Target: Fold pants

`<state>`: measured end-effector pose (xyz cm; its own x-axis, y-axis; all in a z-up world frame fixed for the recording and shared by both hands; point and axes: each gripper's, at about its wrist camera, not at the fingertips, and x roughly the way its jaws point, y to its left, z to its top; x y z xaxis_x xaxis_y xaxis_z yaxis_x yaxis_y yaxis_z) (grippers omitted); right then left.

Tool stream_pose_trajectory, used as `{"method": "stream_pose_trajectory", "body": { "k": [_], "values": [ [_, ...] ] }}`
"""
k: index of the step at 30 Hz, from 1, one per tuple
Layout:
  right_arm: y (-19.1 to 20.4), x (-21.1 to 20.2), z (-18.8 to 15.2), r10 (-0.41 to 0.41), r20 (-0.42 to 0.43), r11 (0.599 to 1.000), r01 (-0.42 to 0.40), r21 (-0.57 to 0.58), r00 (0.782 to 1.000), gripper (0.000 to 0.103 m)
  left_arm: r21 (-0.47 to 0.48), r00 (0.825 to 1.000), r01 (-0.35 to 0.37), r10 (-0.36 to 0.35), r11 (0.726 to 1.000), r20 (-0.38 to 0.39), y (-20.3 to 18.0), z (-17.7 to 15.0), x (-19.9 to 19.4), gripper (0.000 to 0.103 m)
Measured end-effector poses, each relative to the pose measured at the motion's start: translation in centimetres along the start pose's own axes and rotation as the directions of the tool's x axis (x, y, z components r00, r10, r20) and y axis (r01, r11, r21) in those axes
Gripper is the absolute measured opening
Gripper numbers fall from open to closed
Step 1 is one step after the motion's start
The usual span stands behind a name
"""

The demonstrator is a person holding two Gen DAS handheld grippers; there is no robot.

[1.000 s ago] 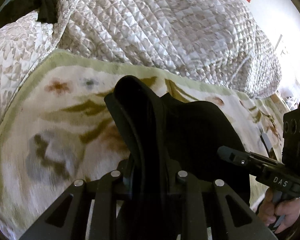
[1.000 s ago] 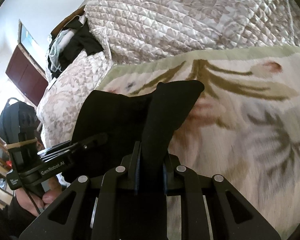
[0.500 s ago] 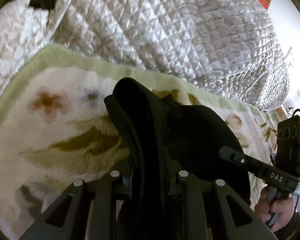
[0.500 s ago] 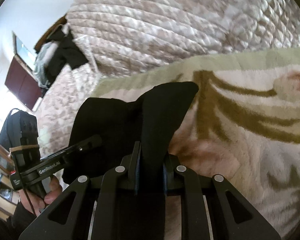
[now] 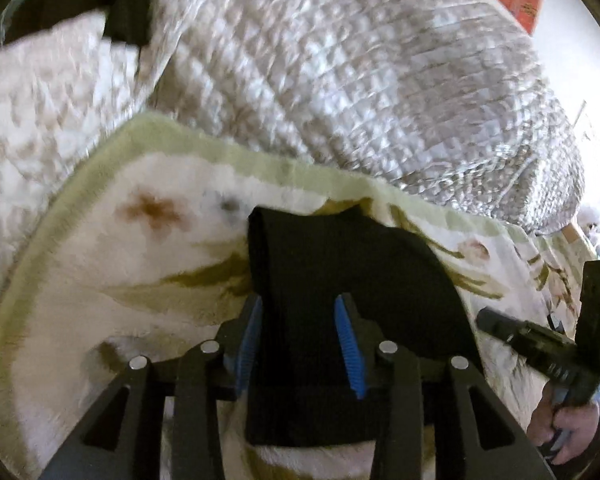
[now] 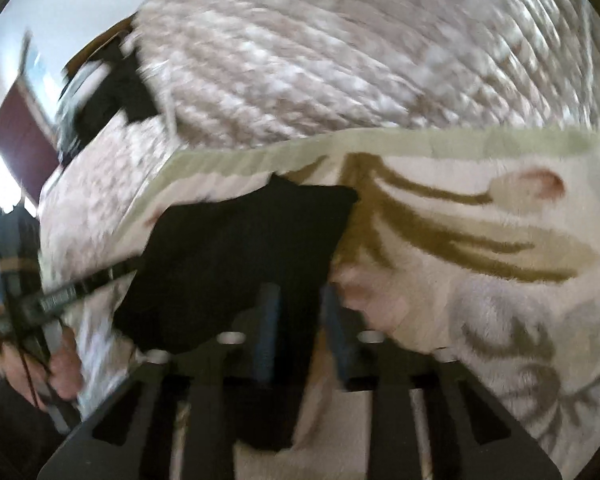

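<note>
Pants point(image 5: 340, 280), black and folded into a compact band, lie on the floral blanket point(image 5: 112, 248), their long axis running across from the left gripper point(image 5: 300, 340) toward the right gripper point(image 5: 540, 348), the far fold edge facing the quilt. Nearest the lens, the left gripper's blue pads point(image 5: 346, 340) stand apart on either side of the cloth without pinching it; half a second ago they were clamped on a raised ridge of fabric, which has since dropped flat. From the right wrist, the right gripper point(image 6: 296, 320) likewise has a gap between its fingers, the pants point(image 6: 236, 256) lying flat ahead and to its left; that view is blurred. Beyond the blanket's green border rises the quilted bedspread point(image 5: 360, 80).
</note>
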<state>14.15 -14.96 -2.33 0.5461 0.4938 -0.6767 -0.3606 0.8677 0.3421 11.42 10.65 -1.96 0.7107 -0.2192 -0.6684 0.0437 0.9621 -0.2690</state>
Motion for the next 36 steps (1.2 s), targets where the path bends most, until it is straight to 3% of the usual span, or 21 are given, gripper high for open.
{"method": "stream_pose_trajectory", "body": {
  "k": [4,7,10,13,17,25,30,36],
  "values": [
    [2.9,-0.2,-2.8,0.012,-0.031,0.994,-0.015,-0.107,0.999,0.014,0.051,0.999,0.036,-0.035,0.998,-0.029,-1.9,-1.9,-0.3,0.040],
    [3.6,1.1,-4.7,-0.012,-0.074,0.987,0.000,-0.163,0.997,0.014,0.085,0.996,-0.015,0.022,0.996,-0.086,-1.8,-3.8,1.6,0.039],
    [3.6,1.0,-4.8,-0.003,-0.073,0.983,-0.010,-0.185,0.997,0.014,0.101,0.997,-0.020,0.027,0.995,-0.074,-1.8,-3.8,1.9,0.039],
    [3.6,0.8,-3.9,-0.002,-0.076,0.980,-0.013,-0.200,0.997,0.014,0.121,0.996,-0.042,0.051,0.992,-0.075,-1.8,-3.0,2.0,0.039],
    [2.8,0.9,-1.5,-0.019,-0.031,0.983,0.013,-0.182,0.999,0.014,0.071,0.996,-0.035,0.040,0.997,-0.076,-0.8,-1.0,2.5,0.039],
    [0.8,6.2,4.7,-0.047,-0.017,0.987,0.044,-0.157,0.999,0.014,0.099,0.993,-0.107,0.111,0.989,-0.036,-0.8,4.5,7.3,0.039],
    [-1.7,9.8,5.7,-0.090,-0.067,0.990,0.082,-0.118,0.994,0.014,0.112,0.990,-0.124,0.130,0.986,-0.049,-0.1,3.8,9.9,0.040],
    [-2.4,9.7,5.7,-0.066,-0.053,0.994,0.060,-0.092,0.996,0.014,0.093,0.993,-0.100,0.105,0.991,-0.047,0.4,4.1,10.0,0.041]
  ]
}}
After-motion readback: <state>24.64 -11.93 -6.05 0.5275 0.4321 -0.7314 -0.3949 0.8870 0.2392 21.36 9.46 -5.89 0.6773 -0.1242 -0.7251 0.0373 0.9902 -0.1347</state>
